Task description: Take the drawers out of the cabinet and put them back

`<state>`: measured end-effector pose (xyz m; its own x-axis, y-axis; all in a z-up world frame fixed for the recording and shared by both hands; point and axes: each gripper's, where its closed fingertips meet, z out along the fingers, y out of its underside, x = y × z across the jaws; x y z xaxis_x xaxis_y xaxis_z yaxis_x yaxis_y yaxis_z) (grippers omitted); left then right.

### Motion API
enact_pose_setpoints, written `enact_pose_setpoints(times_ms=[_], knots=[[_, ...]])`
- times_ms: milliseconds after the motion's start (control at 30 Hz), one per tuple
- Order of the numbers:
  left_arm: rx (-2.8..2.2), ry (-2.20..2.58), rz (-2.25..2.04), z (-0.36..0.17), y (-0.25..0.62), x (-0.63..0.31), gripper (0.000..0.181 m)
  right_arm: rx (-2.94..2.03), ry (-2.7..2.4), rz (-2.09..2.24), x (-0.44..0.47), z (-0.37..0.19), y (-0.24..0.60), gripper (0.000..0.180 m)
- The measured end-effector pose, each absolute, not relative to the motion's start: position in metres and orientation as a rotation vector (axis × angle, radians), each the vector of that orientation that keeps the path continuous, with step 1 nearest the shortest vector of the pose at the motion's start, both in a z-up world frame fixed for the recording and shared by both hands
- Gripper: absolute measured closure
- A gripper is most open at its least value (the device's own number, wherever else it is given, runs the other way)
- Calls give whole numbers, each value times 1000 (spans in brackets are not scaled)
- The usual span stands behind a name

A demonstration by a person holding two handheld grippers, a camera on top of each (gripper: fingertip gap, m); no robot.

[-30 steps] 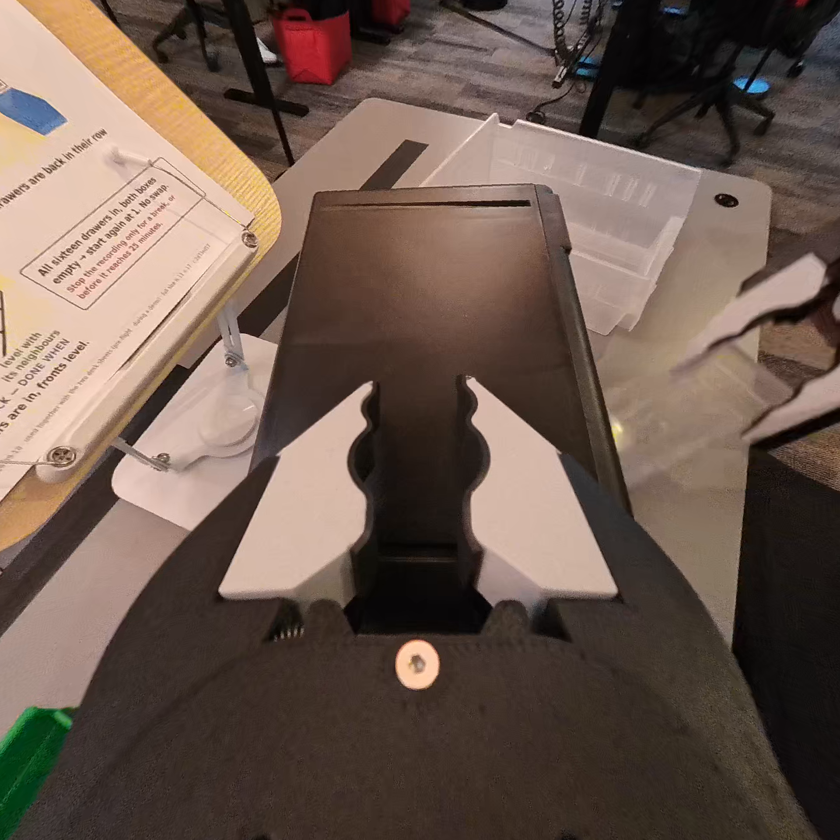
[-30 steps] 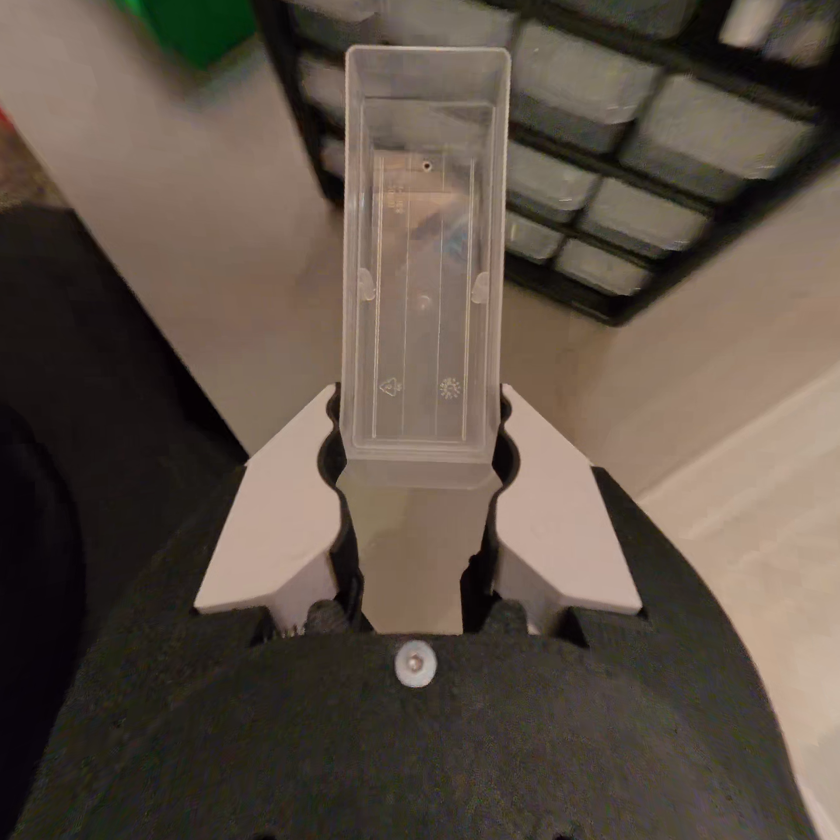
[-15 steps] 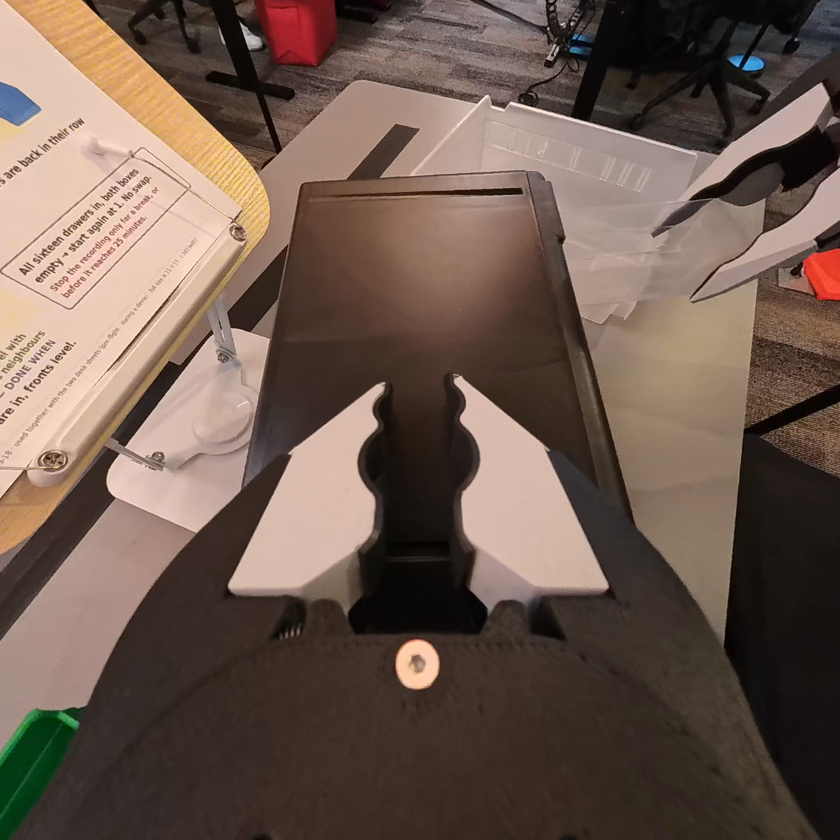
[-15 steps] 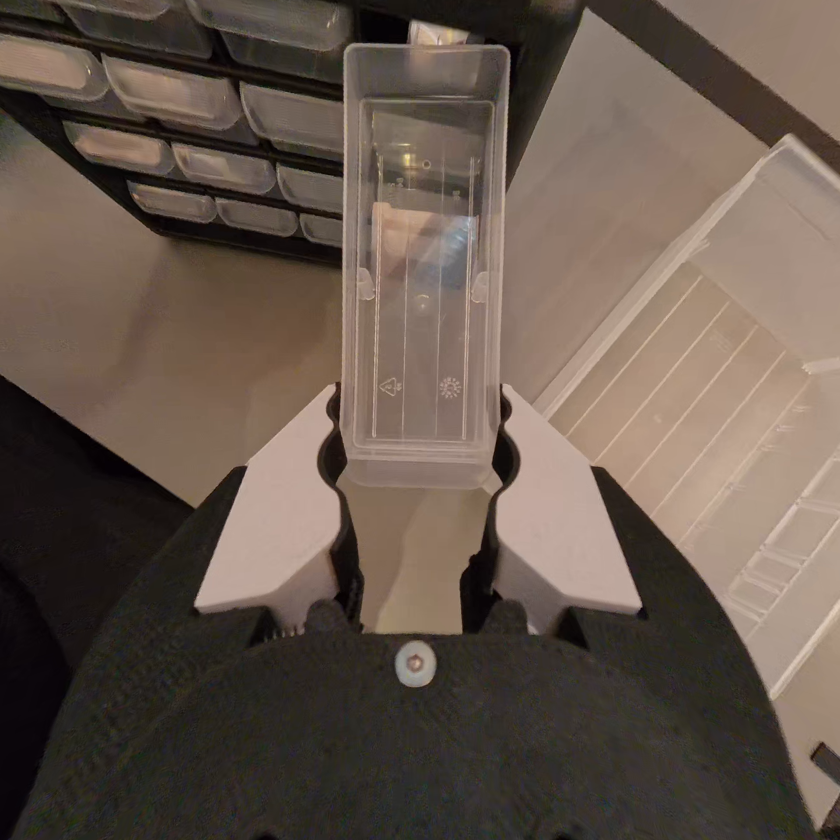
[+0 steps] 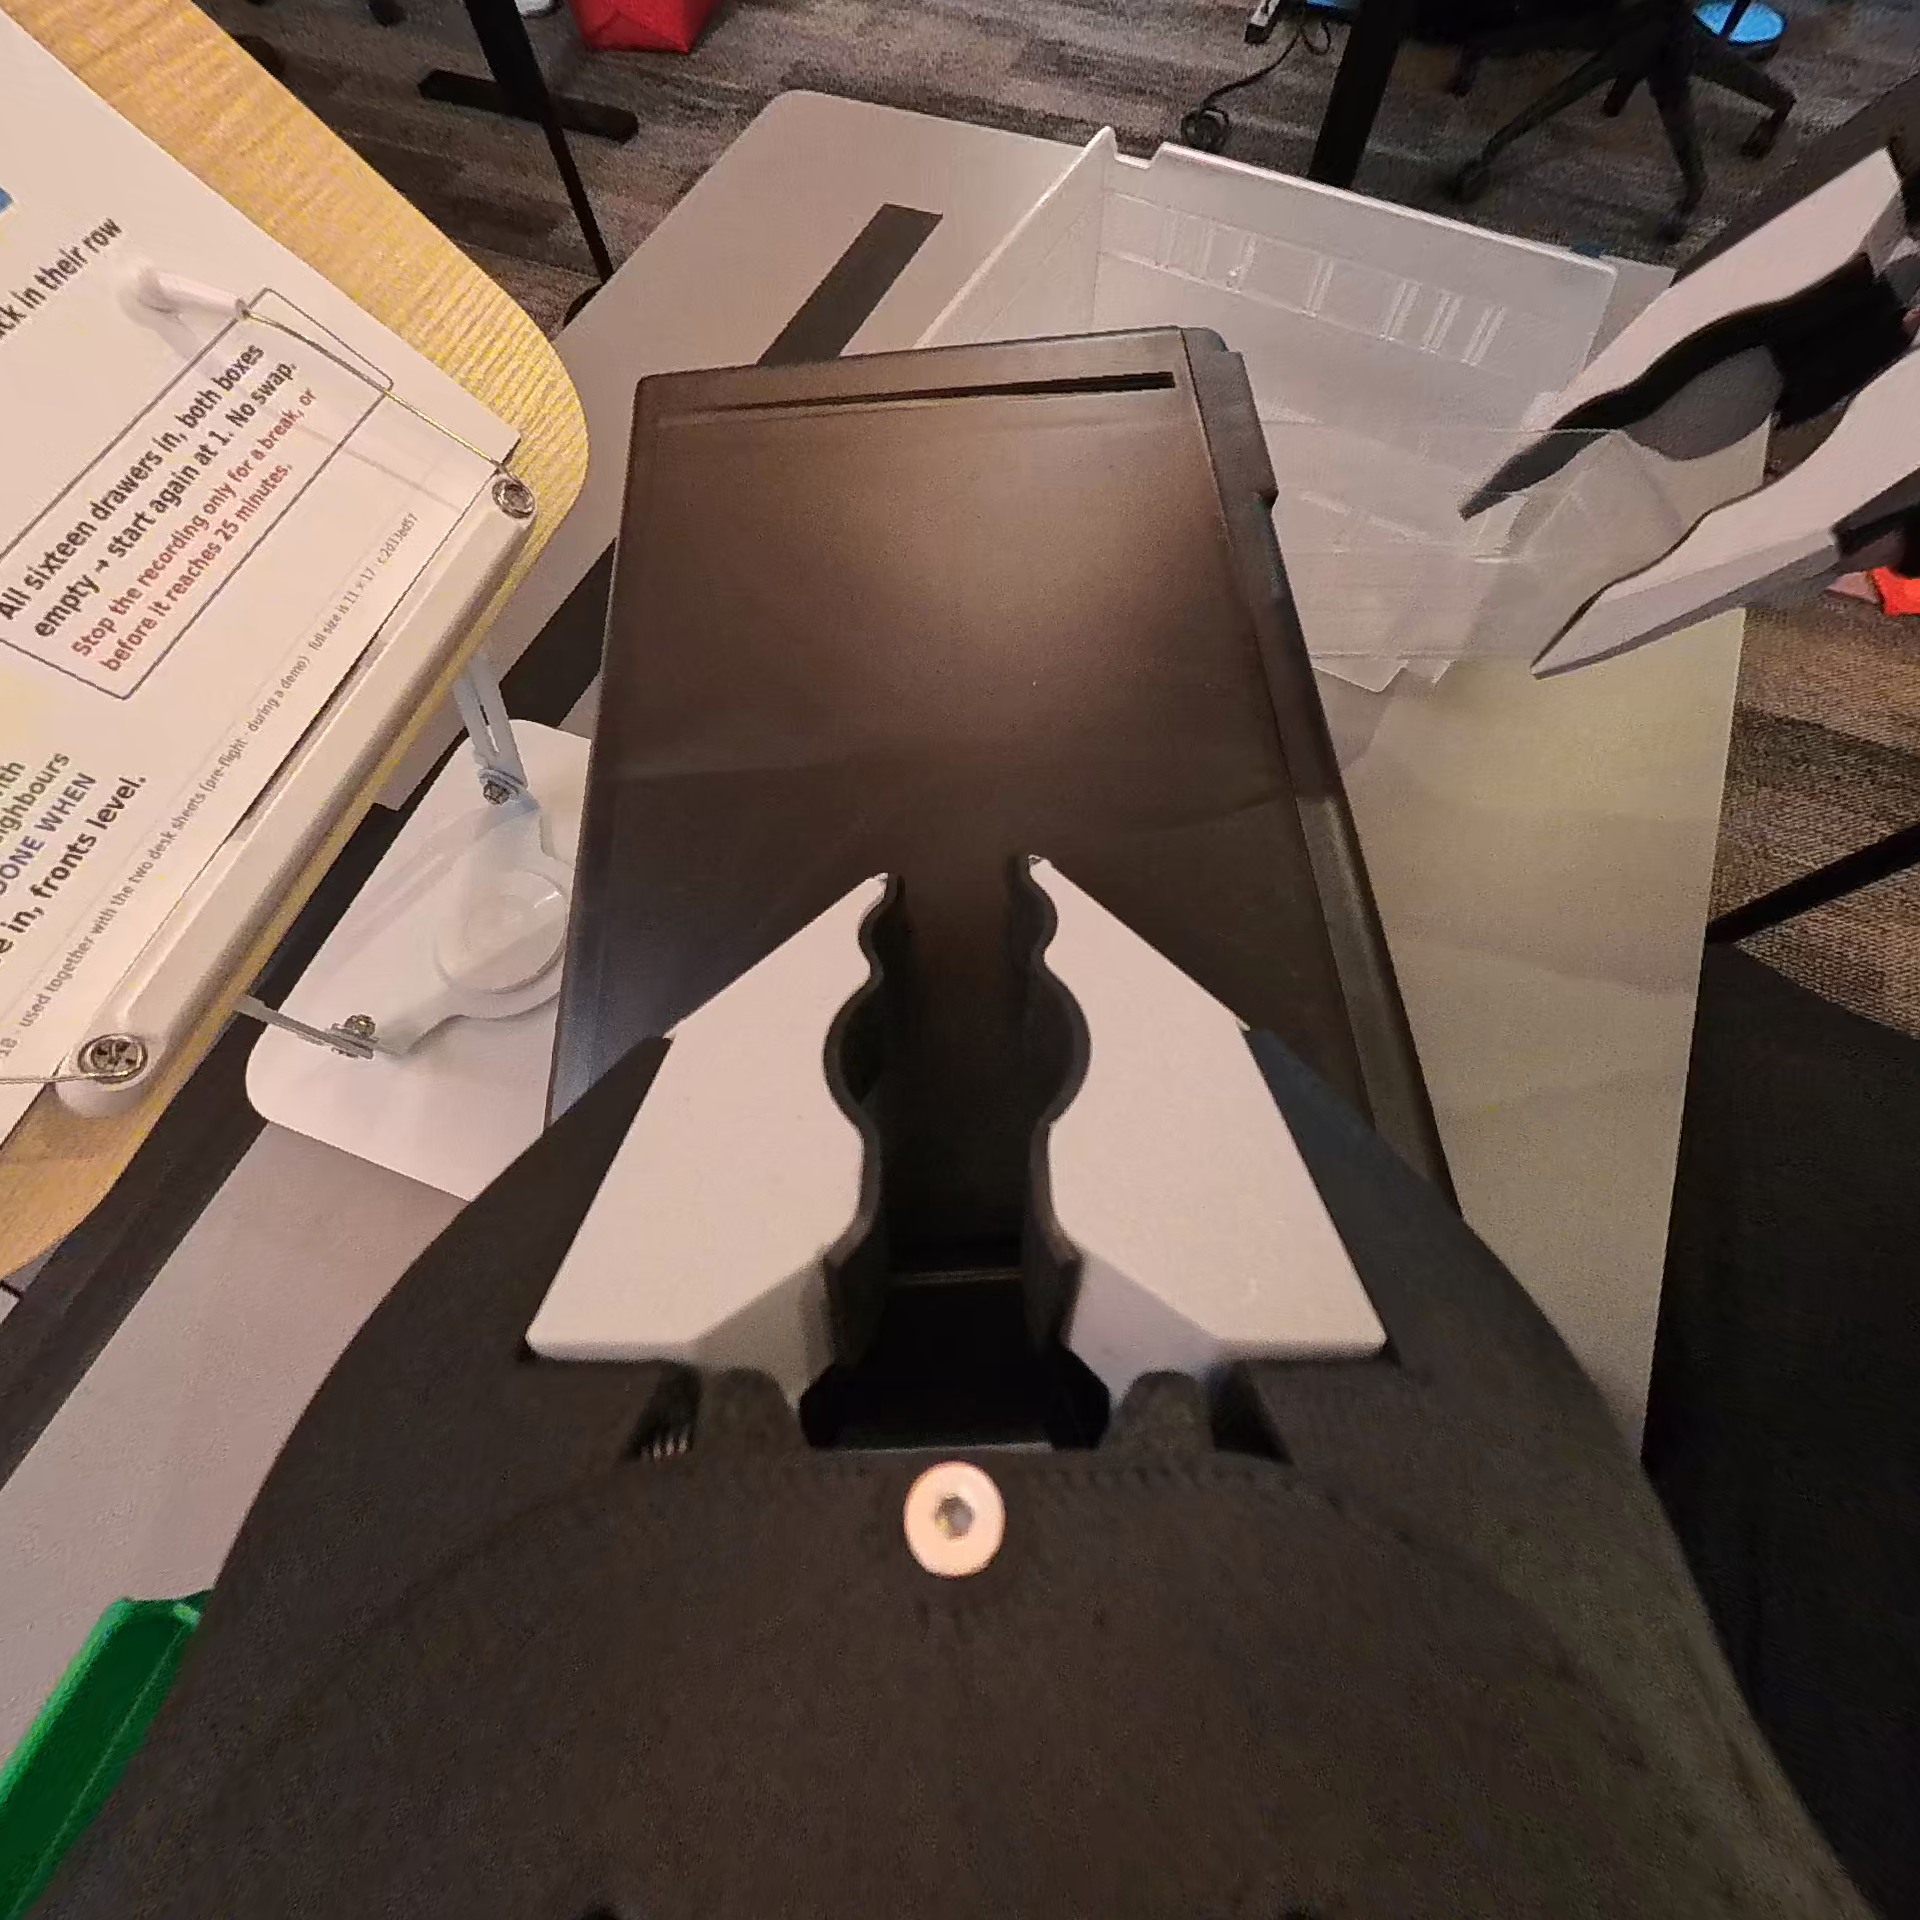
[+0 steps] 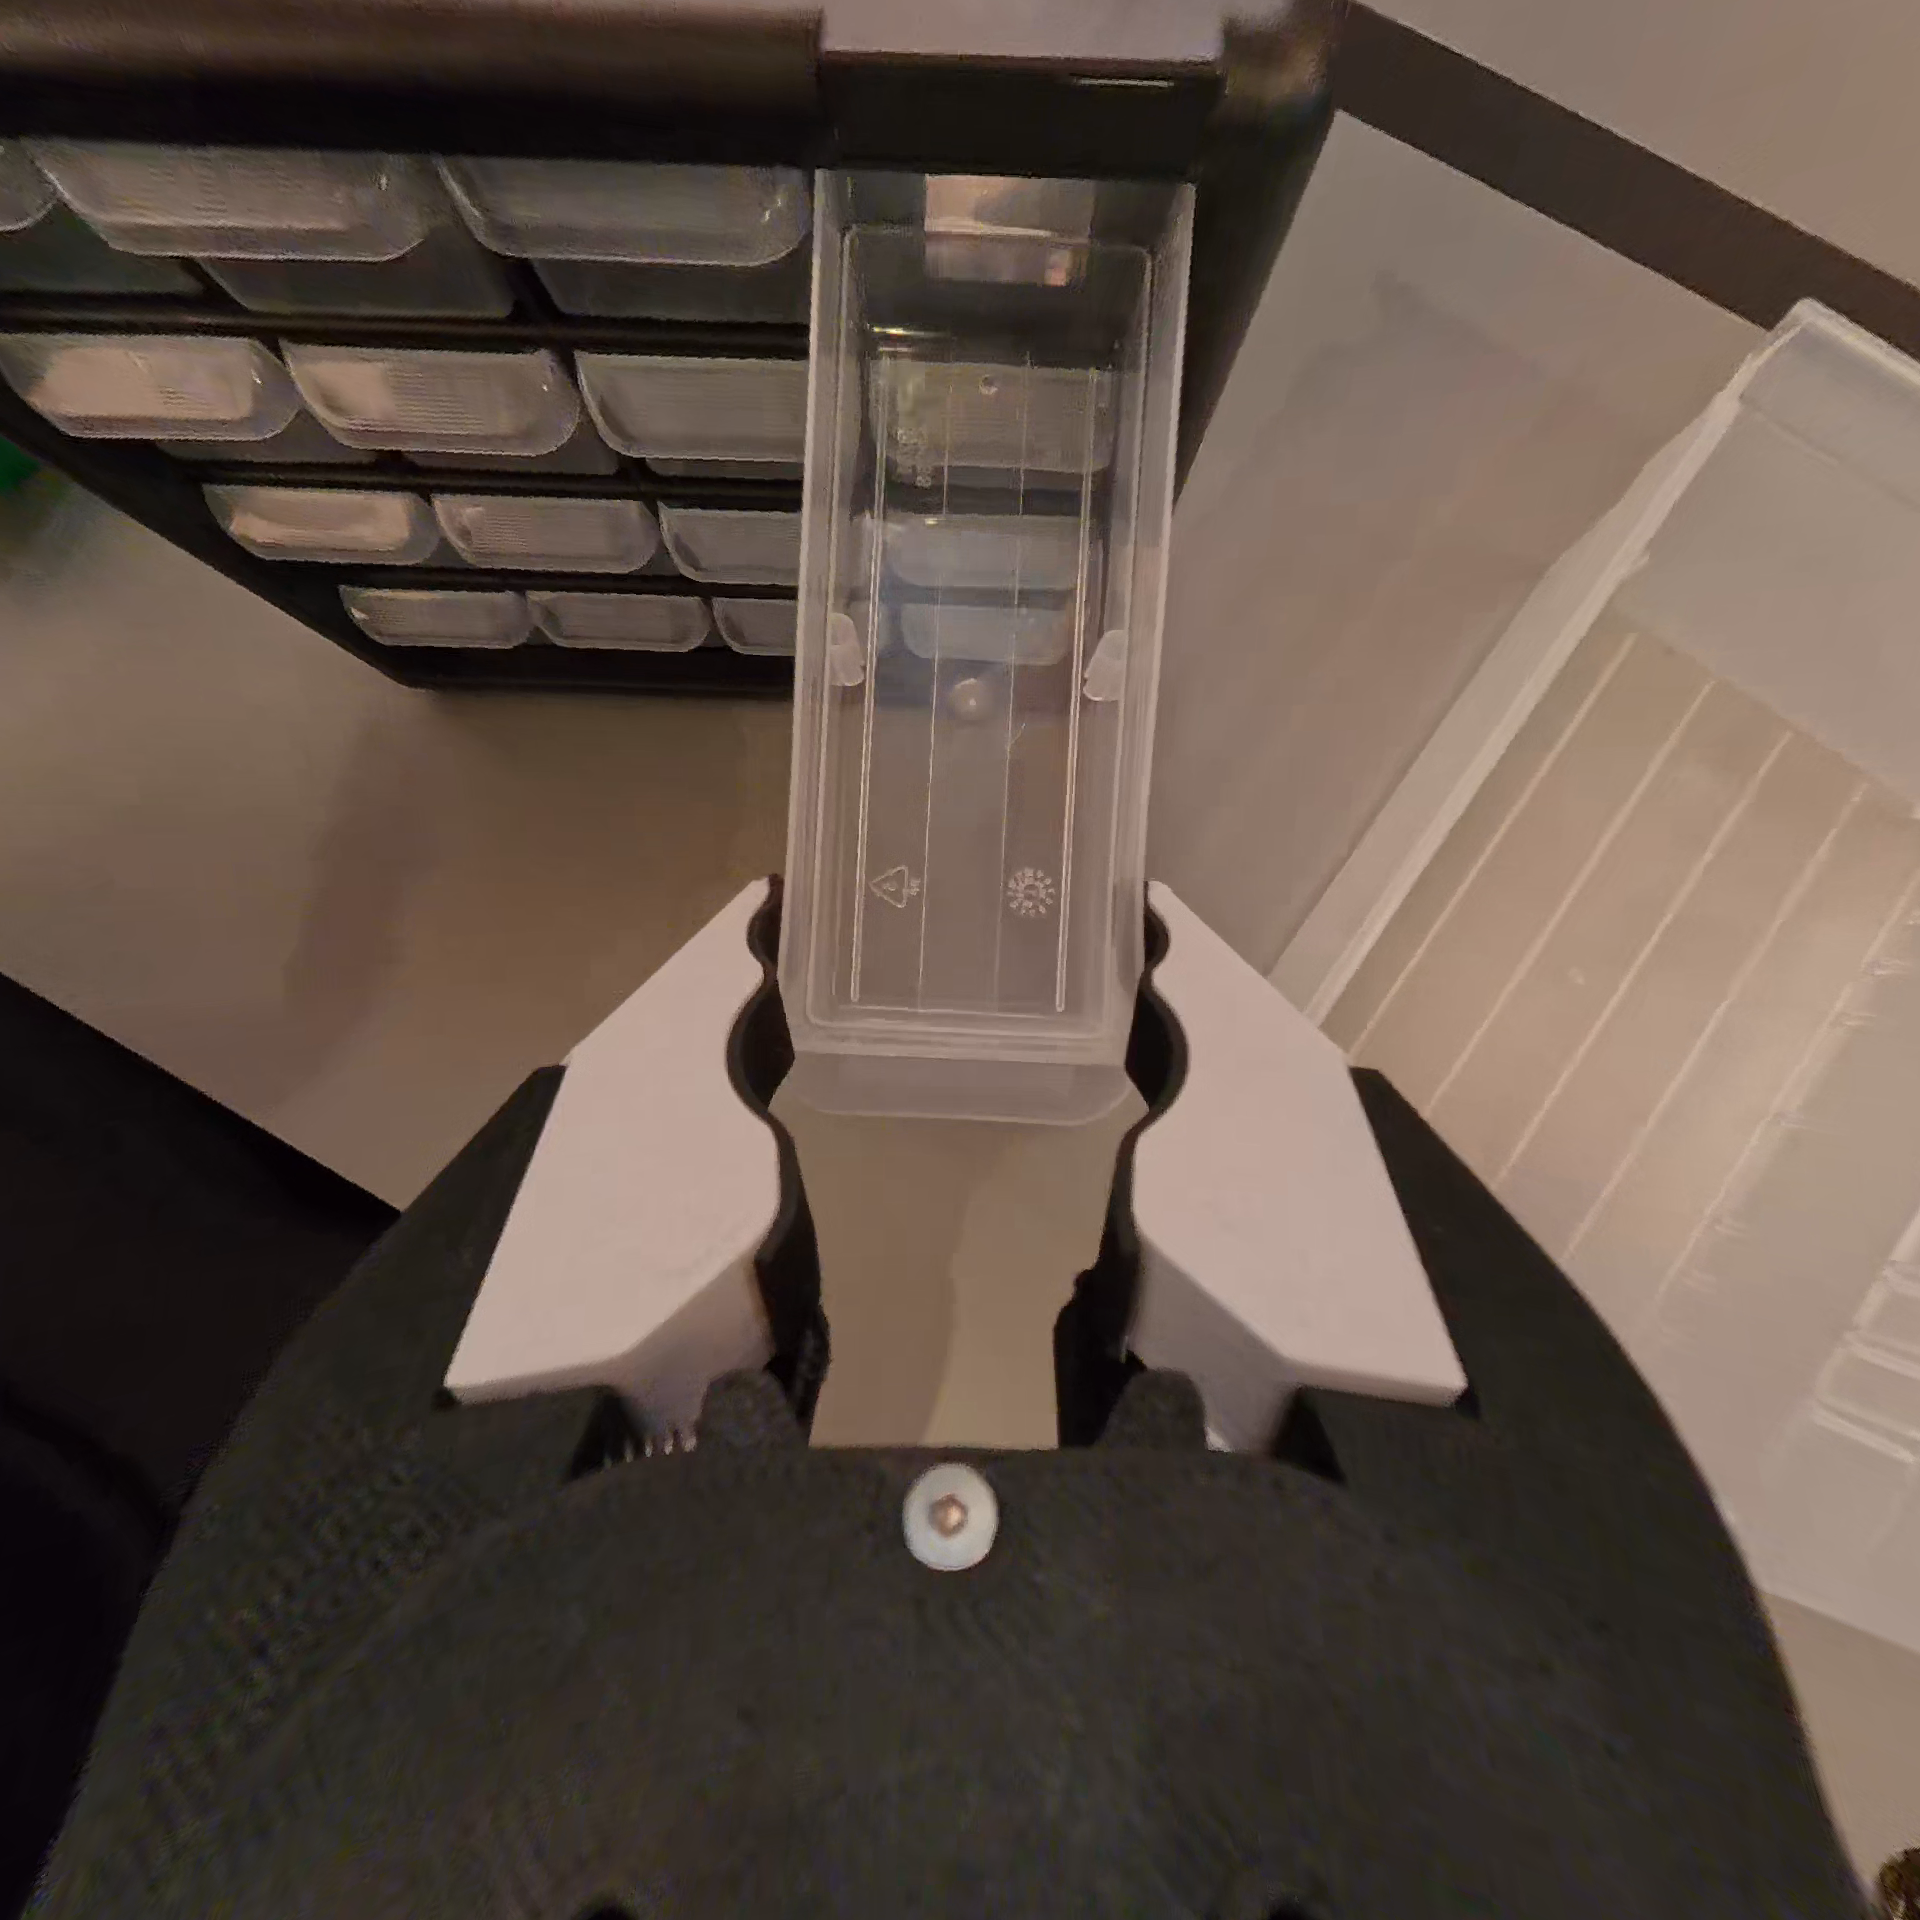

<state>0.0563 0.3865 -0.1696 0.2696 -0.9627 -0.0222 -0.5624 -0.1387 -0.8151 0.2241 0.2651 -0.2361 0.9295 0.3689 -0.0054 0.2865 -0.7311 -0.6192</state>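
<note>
Right wrist view: my right gripper [image 6: 956, 997] is clamped on a drawer [image 6: 971, 644], nosing toward the cabinet [image 6: 623, 104] gap at 12 o'clock; most drawers look seated, so probably near done.

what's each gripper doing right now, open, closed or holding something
Left gripper: open, holding nothing, fingers over the black cabinet top.
Right gripper: closed on a clear drawer, its far end at the cabinet's top right slot.

Black and red printed lines on white instruction sheet [image 5: 187, 582], clipped to light wooden board [image 5: 416, 260]. Moulded into floor of clear plastic drawer [image 6: 966, 727]: small triangle mark [image 6: 894, 886] and round dial-like mark [image 6: 1030, 891], details illegible.
</note>
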Motion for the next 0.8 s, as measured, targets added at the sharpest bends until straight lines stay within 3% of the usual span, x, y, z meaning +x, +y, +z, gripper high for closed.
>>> enact_pose_setpoints(times_ms=[800], knots=[[-1797, 1396, -707, -169, 386, 58, 163, -2394, -478, 172, 216, -217, 302, 116]])
